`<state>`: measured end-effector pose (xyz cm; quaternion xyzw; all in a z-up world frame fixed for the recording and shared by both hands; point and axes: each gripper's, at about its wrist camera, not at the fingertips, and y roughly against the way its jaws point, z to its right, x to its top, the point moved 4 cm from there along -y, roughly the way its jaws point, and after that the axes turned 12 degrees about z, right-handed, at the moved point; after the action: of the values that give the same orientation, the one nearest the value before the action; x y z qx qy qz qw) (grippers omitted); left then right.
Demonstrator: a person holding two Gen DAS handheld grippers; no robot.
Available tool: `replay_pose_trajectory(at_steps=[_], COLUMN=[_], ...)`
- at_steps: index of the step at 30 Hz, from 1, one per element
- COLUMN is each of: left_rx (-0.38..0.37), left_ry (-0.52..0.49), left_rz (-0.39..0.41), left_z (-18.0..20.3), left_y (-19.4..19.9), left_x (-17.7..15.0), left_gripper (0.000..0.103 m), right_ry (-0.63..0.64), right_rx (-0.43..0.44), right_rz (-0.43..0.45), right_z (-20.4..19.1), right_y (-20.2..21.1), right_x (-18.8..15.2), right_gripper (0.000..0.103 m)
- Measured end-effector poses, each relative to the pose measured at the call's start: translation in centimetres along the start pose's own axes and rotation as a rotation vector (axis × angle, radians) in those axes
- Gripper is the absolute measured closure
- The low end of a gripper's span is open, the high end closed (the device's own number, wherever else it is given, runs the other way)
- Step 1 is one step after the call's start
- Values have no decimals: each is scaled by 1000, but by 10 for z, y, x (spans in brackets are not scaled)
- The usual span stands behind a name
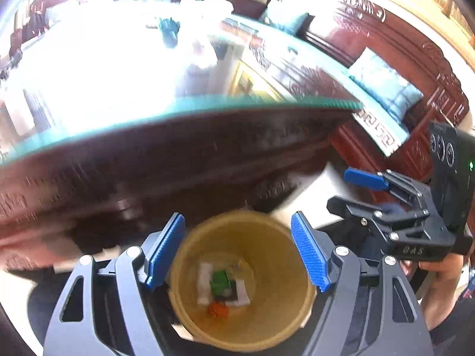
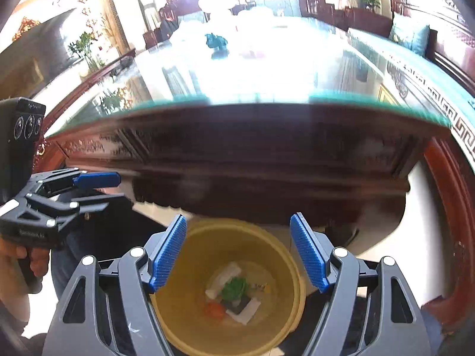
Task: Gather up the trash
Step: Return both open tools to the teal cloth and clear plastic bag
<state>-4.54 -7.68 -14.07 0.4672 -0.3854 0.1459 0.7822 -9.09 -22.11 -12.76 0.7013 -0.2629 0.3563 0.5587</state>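
From my left wrist camera I look down into a yellow bin (image 1: pixel 246 281) standing on the floor just below the left gripper (image 1: pixel 237 255), whose blue fingers (image 1: pixel 164 252) are spread wide with nothing between them. The bin is round and open-topped, and its walls narrow toward the bottom. At the bottom lies the trash (image 1: pixel 221 287): white paper strips, a crumpled green piece on top of them, a dark scrap, and a small orange piece nearest me. The blur hides finer detail. Beyond the bin rises the dark carved wooden side of a table, and above it the glass tabletop (image 1: pixel 124 83) with a teal edge, glaring with reflected light. A small teal object (image 1: pixel 169 31) stands far back on it. On my right, the right gripper (image 1: pixel 360 187) hangs beside the bin at rim height, held by a hand (image 1: pixel 439 270); its fingers look parted, one blue pad showing clearly.

From my right wrist camera the same bin (image 2: pixel 228 287) sits under the right gripper (image 2: pixel 237 255), its fingers (image 2: pixel 308 255) equally wide apart and empty. The trash (image 2: pixel 234 293) shows again as white strips, a green crumple, a dark scrap and an orange bit, plus a small yellowish speck to the right. The tabletop (image 2: pixel 267 68) stretches away above the carved wood, with the teal object (image 2: pixel 216 41) near its far end. On the left, the left gripper (image 2: pixel 104 190) is held level by a hand (image 2: pixel 29 258), fingers parted.
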Motion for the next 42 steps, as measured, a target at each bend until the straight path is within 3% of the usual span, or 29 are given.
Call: replay_pose_trajectory(at_steps=[9,12,16,29,36,42], left_rx=[63,100,117,203,191,194], left_ry=[2,34,72,88,98,171], left_rz=[172,189,190,109,92,94], left_z=[-25,-38,-54,-95,-100,-116], left_y=[-1,-9,-26,-109,-140,-155], left_x=[117,144,173,209,222,233], left_gripper=[23,23,22,22,22,20], right_ry=[52,26,-30,-61,-74,-68], right_rx=[-48,-65,-22,26,34,48], right_rz=[159,190,198,169,155,156], right_z=[4,15,24,46,64,64], right_y=[-6,-20,-40,-99,-119,-126], right_x=[96,120,142,185,192,193], right_gripper=[32,32,31,29,29,29])
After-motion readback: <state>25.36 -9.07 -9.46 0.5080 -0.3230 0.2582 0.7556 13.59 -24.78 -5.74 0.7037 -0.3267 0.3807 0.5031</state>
